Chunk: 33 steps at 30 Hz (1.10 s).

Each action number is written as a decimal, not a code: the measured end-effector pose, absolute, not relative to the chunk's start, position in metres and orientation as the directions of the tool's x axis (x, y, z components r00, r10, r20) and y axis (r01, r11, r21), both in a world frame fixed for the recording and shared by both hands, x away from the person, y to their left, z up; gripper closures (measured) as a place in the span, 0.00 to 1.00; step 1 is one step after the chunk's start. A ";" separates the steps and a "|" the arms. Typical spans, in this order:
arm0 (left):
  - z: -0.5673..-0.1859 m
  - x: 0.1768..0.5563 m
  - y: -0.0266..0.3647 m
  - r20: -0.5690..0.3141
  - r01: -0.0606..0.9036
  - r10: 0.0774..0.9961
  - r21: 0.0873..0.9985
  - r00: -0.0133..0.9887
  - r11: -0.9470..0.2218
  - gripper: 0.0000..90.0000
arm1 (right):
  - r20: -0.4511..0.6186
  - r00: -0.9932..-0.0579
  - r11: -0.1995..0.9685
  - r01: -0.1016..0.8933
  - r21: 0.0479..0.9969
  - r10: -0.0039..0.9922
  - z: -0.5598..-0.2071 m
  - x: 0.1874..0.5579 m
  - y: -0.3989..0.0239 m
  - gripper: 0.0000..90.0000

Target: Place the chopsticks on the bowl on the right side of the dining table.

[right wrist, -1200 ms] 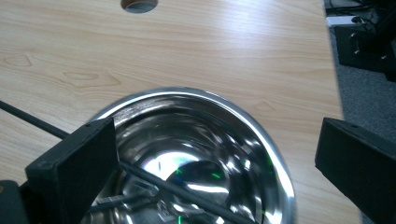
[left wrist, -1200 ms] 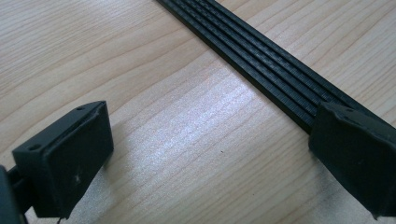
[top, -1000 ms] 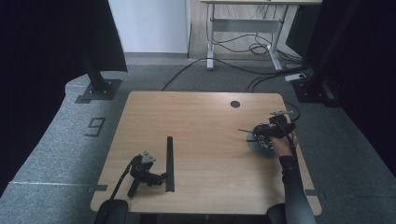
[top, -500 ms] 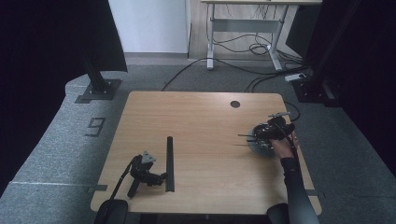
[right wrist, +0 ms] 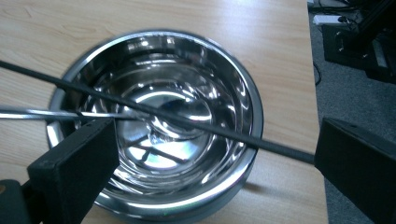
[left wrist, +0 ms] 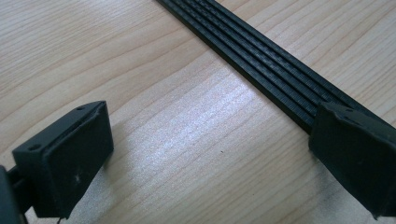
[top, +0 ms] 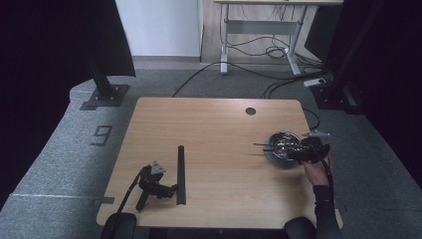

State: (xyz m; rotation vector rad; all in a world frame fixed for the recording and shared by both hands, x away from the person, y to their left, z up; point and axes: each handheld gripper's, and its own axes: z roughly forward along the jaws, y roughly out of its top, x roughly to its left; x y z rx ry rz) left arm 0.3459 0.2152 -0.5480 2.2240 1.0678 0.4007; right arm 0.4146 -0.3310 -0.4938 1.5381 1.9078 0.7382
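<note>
the left gripper (top: pixel 171 189) is showing as a small black body with a grey three-cornered plate on top and a black cable trailing off its back, its two jaws ending in blocky matte black pads (left wrist: pixel 70 156) with tiny screw holes near the edges. the right gripper (top: pixel 291 149) is looking much the same, black with a grey plate, and the person's right hand (top: pixel 314 172) is coming out of a long dark sleeve (top: pixel 326 211).

A single numeral, a 9 (top: pixel 102 135), stands on the grey carpet to the left of the wooden table (top: pixel 214 124) in the high view. No other text, label or brand can be read.
</note>
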 end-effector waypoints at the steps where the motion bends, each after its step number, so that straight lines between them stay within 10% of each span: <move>1: -0.548 0.346 0.215 0.001 0.589 0.781 0.656 0.625 -0.472 0.00 | -0.094 -0.175 0.188 0.668 0.720 0.980 -0.496 0.415 -0.331 0.00; 33: -0.548 0.346 0.215 0.002 0.588 0.780 0.656 0.625 -0.473 0.00 | -0.081 -0.165 0.172 0.670 0.722 0.983 -0.521 0.420 -0.332 0.00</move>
